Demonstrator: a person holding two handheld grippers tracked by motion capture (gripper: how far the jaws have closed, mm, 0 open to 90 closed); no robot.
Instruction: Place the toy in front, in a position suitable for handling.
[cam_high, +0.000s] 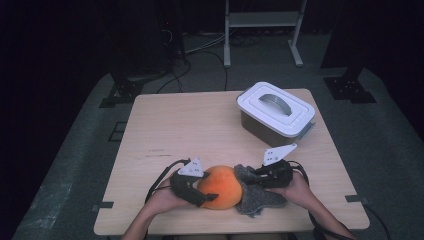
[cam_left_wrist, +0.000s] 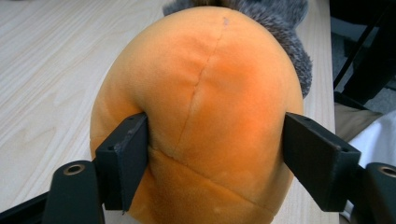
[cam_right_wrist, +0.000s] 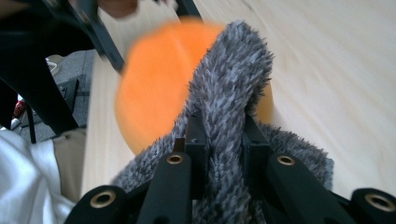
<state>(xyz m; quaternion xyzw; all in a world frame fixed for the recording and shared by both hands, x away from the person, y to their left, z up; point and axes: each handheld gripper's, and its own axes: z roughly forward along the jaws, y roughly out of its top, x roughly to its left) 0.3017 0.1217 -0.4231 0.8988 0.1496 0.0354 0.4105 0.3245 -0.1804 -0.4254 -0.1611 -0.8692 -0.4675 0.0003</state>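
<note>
An orange plush ball (cam_high: 220, 186) lies near the table's front edge, joined to a grey furry piece (cam_high: 260, 199) on its right. My left gripper (cam_high: 202, 192) comes in from the left. In the left gripper view its jaws press into both sides of the orange plush (cam_left_wrist: 205, 93), so my left gripper (cam_left_wrist: 215, 154) is shut on it. My right gripper (cam_high: 257, 175) comes in from the right. In the right gripper view my right gripper (cam_right_wrist: 225, 140) is shut on a raised fold of the grey fur (cam_right_wrist: 233, 79), with the orange plush (cam_right_wrist: 159, 88) blurred behind it.
A grey box with a white handled lid (cam_high: 276, 112) stands at the back right of the wooden table (cam_high: 175, 125). Cables trail from both grippers across the front edge. On the floor beyond the table are a white metal frame (cam_high: 262, 20) and dark stands.
</note>
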